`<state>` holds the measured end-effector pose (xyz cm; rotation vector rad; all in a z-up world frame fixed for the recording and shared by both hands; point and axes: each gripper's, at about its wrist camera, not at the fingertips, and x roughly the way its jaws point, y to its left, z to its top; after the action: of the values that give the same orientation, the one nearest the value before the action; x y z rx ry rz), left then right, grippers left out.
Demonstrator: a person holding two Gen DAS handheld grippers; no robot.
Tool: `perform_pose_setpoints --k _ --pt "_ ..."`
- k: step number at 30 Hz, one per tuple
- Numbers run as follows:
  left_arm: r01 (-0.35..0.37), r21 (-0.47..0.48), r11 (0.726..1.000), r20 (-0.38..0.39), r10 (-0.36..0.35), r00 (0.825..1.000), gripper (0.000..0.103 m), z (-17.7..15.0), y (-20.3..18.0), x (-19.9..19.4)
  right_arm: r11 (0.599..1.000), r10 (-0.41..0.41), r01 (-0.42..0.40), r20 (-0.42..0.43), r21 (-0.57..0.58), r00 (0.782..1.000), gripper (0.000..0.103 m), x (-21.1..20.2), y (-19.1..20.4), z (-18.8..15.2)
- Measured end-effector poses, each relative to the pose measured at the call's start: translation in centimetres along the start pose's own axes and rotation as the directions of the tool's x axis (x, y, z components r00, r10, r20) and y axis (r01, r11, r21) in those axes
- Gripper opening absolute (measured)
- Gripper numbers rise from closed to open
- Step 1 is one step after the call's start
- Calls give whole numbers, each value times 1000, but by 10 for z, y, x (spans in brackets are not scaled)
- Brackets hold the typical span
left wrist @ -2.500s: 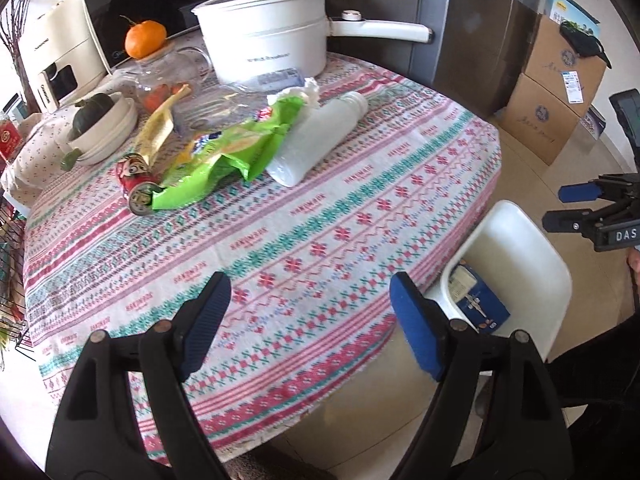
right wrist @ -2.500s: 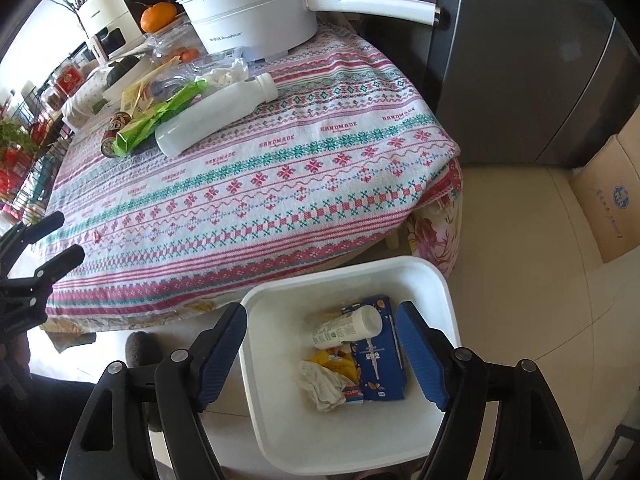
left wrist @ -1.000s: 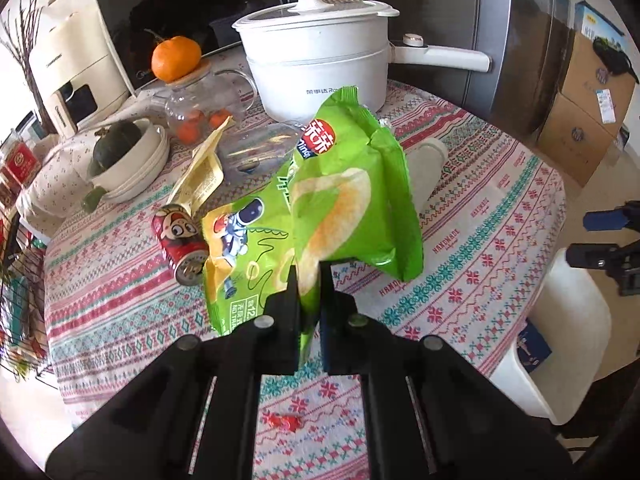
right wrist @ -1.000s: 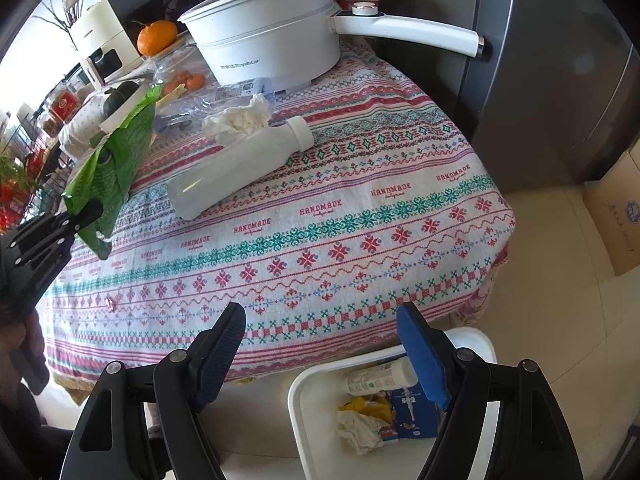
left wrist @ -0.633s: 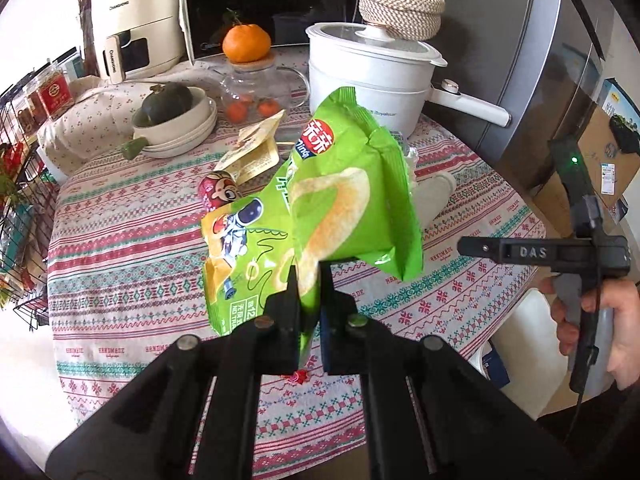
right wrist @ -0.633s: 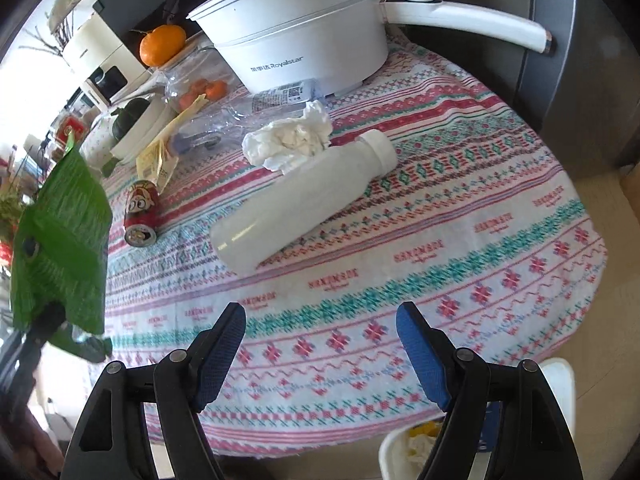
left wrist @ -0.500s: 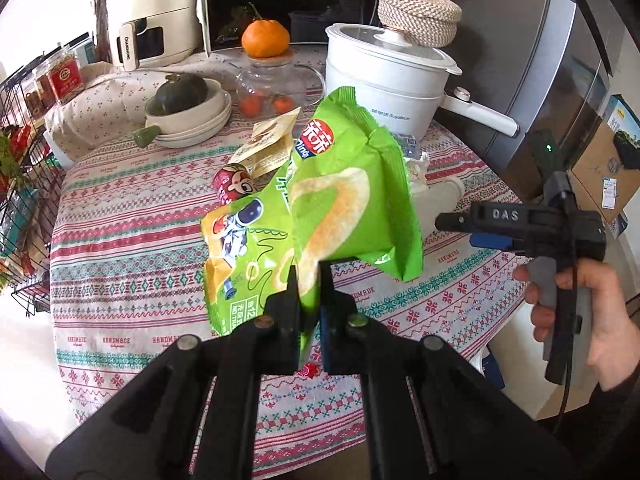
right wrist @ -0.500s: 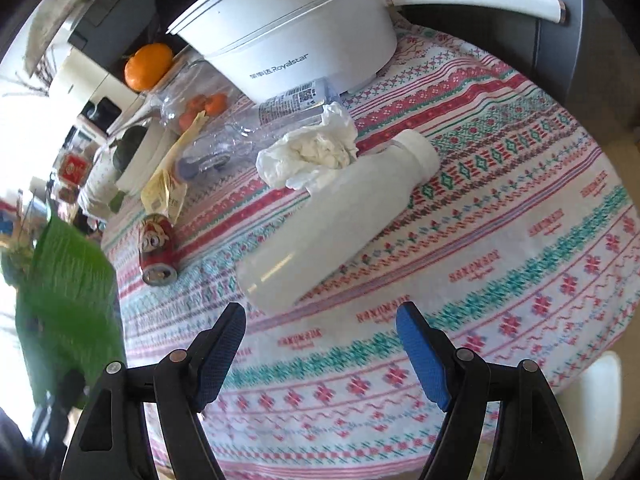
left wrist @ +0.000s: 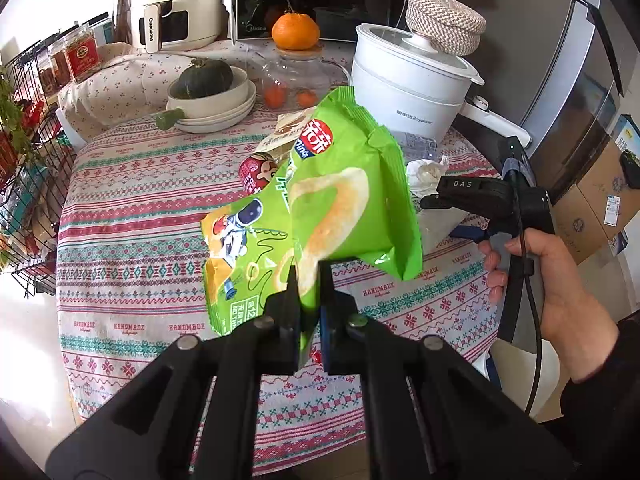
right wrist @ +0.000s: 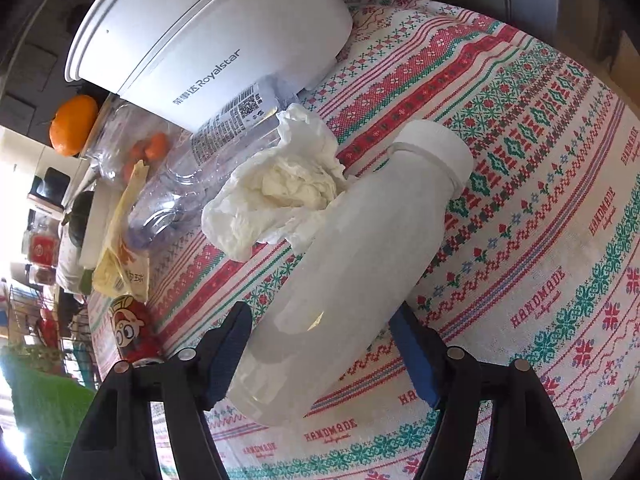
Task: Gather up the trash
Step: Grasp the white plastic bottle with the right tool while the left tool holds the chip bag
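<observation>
My left gripper (left wrist: 306,280) is shut on a green chip bag (left wrist: 336,208) and holds it up above the table. My right gripper (right wrist: 320,332) is open, its blue fingers on either side of a white plastic bottle (right wrist: 360,256) lying on the patterned tablecloth (right wrist: 560,240). A crumpled white tissue (right wrist: 280,188) rests against the bottle. A clear empty water bottle (right wrist: 216,160), a yellow wrapper (right wrist: 120,248) and a red can (right wrist: 132,332) lie beyond. The right gripper also shows in the left wrist view (left wrist: 440,196), beside the tissue (left wrist: 426,172).
A white electric pot (left wrist: 412,84) stands at the table's back, next to a glass jar with an orange (left wrist: 296,32) on top. White bowls with a green squash (left wrist: 208,92) sit at the back left. A wire rack (left wrist: 24,184) stands left; a fridge (left wrist: 580,80) stands right.
My right gripper has moved in low over the table until its open fingers straddle the white bottle. My left gripper has kept the chip bag raised and drawn back a little.
</observation>
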<state>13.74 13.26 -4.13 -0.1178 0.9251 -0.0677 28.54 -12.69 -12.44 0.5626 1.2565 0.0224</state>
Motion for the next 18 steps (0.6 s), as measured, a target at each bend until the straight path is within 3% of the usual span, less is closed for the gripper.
perform_pose_setpoints --k 7,18 --pt "3 27 1000 2 -3 1000 8 -1 -10 -1 999 7 -8 -18 -36 1000 55 -19 -16 -10" --pt "64 64 996 3 -64 998 8 -6 -38 -10 983 88 -88 -7 -159 996 51 -97 -67 -46"
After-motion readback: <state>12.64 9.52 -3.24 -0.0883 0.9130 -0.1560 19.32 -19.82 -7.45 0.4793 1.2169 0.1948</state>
